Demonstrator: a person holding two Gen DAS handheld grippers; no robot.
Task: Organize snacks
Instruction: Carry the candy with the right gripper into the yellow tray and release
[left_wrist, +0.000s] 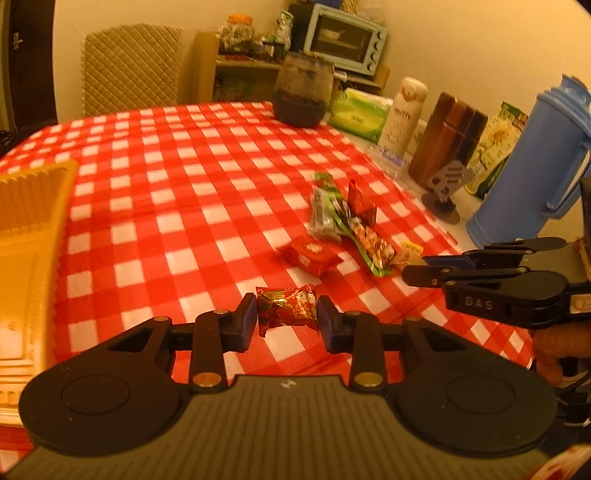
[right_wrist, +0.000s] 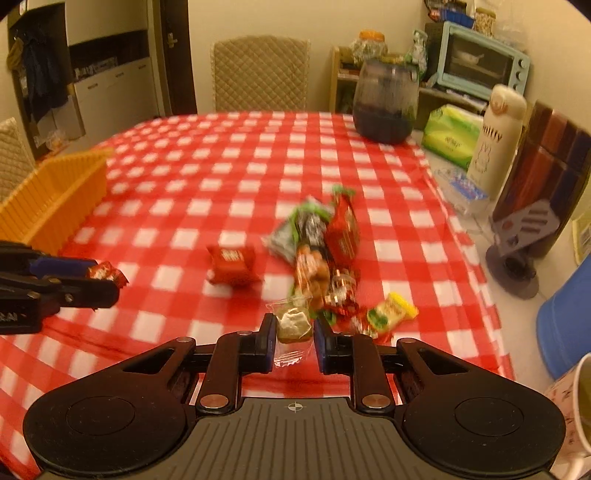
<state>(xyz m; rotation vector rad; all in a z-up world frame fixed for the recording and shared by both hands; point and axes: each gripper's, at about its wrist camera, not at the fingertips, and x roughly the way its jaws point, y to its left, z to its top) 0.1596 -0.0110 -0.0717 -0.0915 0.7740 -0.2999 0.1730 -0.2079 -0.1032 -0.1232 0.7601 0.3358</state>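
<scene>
Checked worktop (left_wrist: 207, 155) fills the scene, and over on the near left sits the orange ribbed tray (left_wrist: 26, 236), its inside mostly out of view, so what has gone in I cannot tell. Middle right, the pile of snacks (left_wrist: 347, 225) waits: green and red packets in a heap, with a red square packet (left_wrist: 312, 254) lying just beside them on the left. So by my reckoning most of the sorting is left to do. Now the tools: the left tool (left_wrist: 287, 314) is narrowed around a red wrapped sweet (left_wrist: 287, 308), pads touching both ends, sweet held clear above the cloth. The right tool (right_wrist: 294, 334) is partly closed about a clear-wrapped pale snack (right_wrist: 293, 325) at the near edge of the pile, though whether it truly grips is hard to say. Two in hand, tray next, I'd judge.
</scene>
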